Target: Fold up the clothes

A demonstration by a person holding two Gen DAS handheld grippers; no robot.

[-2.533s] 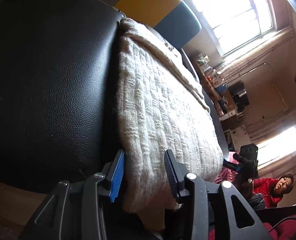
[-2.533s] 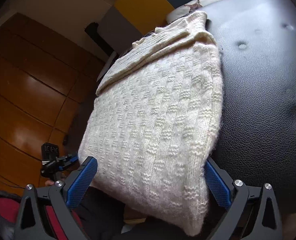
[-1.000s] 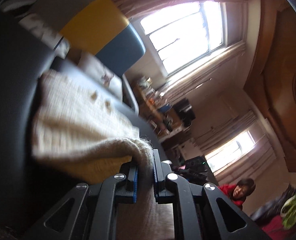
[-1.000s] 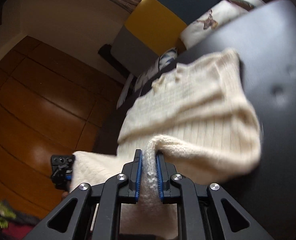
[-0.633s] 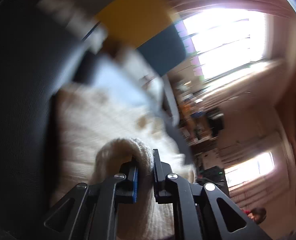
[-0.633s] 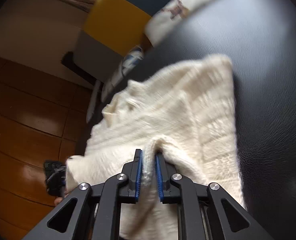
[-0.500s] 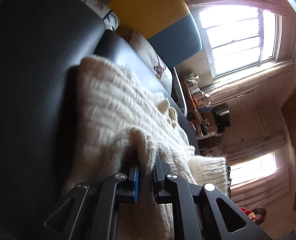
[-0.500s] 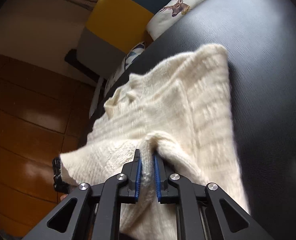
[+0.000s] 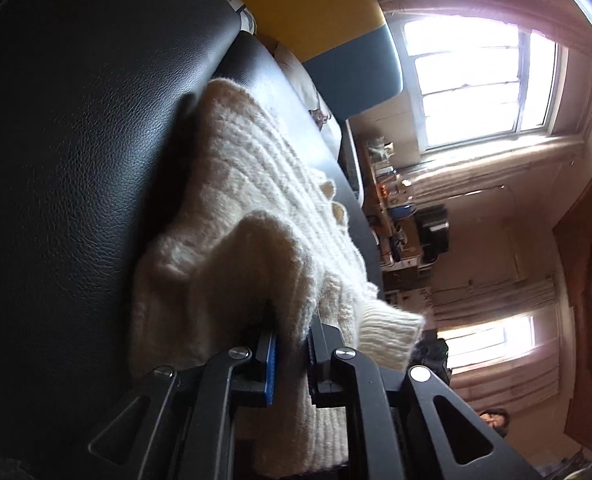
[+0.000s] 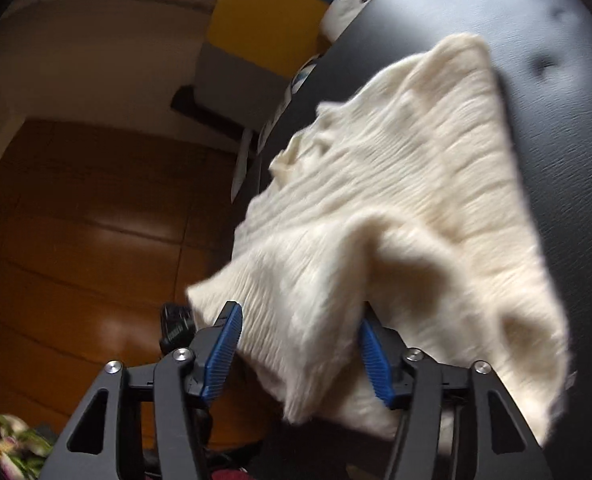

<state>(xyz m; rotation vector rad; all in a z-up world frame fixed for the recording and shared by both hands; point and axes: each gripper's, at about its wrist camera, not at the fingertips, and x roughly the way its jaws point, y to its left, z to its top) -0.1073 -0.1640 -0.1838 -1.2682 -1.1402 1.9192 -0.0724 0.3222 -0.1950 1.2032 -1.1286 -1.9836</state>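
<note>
Left wrist view puts your left claw (image 9: 292, 354) at the bottom of the frame, its two fingers drawn nearly together on a raised fold of the cream knit sweater (image 9: 256, 216). From that pinch the wool runs away up the frame across the black leather seat (image 9: 76, 140), with a ribbed cuff (image 9: 391, 332) sticking out just right of the claw. Past the sweater you get things the other camera misses: a yellow and dark blue cushion (image 9: 335, 32), a bright window (image 9: 479, 80), a cluttered shelf (image 9: 391, 200), and part of a person's head (image 9: 493, 420) low at the right.

Right wrist view gives you your right claw (image 10: 297, 350) with its blue-padded fingers (image 10: 226, 348) spread wide. A hanging fold of the sweater (image 10: 395, 200) sits between them, but neither pad presses it. Only here do you see the sweater's far corner lying flat on the seat (image 10: 567, 120), the brown wooden floor (image 10: 88, 220) to the left, and a small black device (image 10: 176, 326) beside the left finger. This frame is somewhat blurred.
</note>
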